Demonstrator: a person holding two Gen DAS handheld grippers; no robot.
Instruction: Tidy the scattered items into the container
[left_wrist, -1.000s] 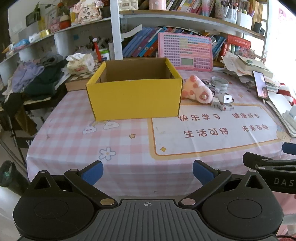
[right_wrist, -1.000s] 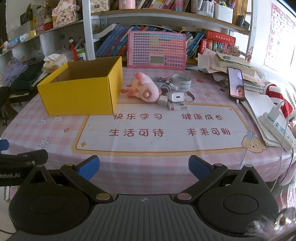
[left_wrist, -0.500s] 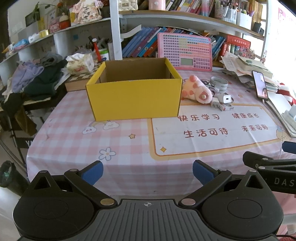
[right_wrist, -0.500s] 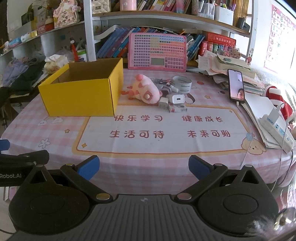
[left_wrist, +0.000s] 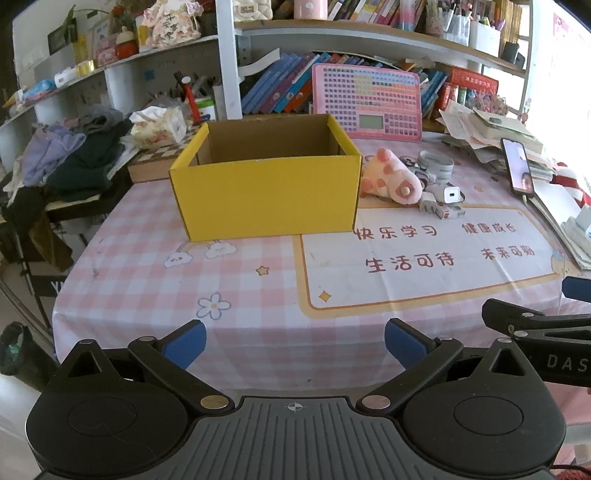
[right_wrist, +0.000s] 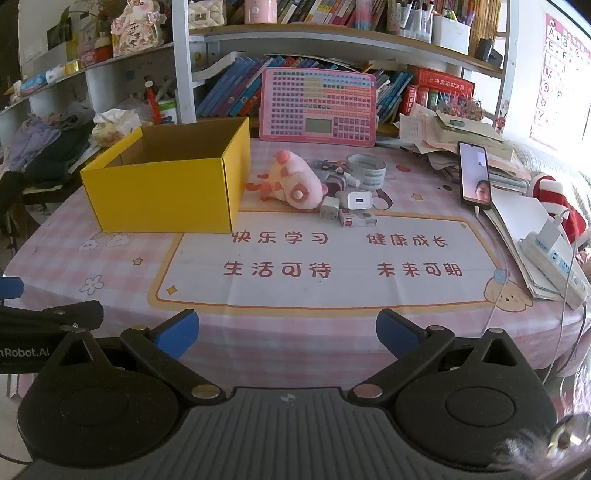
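An open yellow cardboard box stands on the pink checked tablecloth, its inside looking bare. To its right lie a pink plush toy, a white charger, a smaller white plug, a small red-and-white box and a roll of tape. My left gripper is open at the table's near edge, well short of the box. My right gripper is open too, near the front edge, holding nothing.
A pink keyboard toy leans against bookshelves behind the items. A phone, papers and a power strip crowd the right side. Clothes and a tissue box sit left of the table.
The right gripper has crept slightly forward and up over the table edge, so the items look a little nearer. The left gripper has held still.
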